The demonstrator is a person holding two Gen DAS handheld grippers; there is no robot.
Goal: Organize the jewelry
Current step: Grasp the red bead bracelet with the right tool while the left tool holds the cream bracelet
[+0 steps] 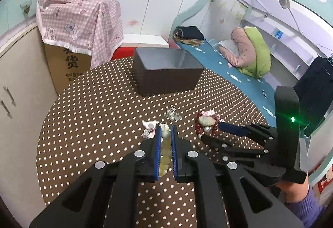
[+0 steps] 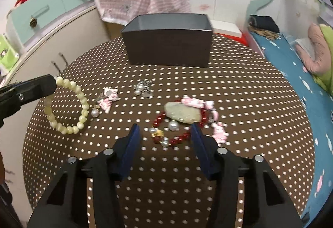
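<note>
My left gripper [image 1: 165, 127] is shut on a pale yellow-green bead bracelet [image 1: 165, 151], whose beads run between the blue pads. In the right wrist view the left gripper [image 2: 31, 88] comes in from the left and the bracelet's loop [image 2: 68, 107] hangs from its tip, low over the table. My right gripper [image 2: 165, 130] stands open, its fingers on either side of a red bead bracelet [image 2: 181, 137] with pearls and a gold charm. The left finger is clear of the beads; the right one is close to them. A dark grey open box [image 2: 168, 49] stands at the table's far side.
On the round table with the brown polka-dot cloth [image 2: 187, 176] lie a pale jade pendant [image 2: 183, 113], pink bow pieces [image 2: 196, 103], another pink bow [image 2: 108, 99], silver charms [image 2: 143, 88] and a loose pearl [image 2: 95, 113]. A bed lies to the right, cabinets to the left.
</note>
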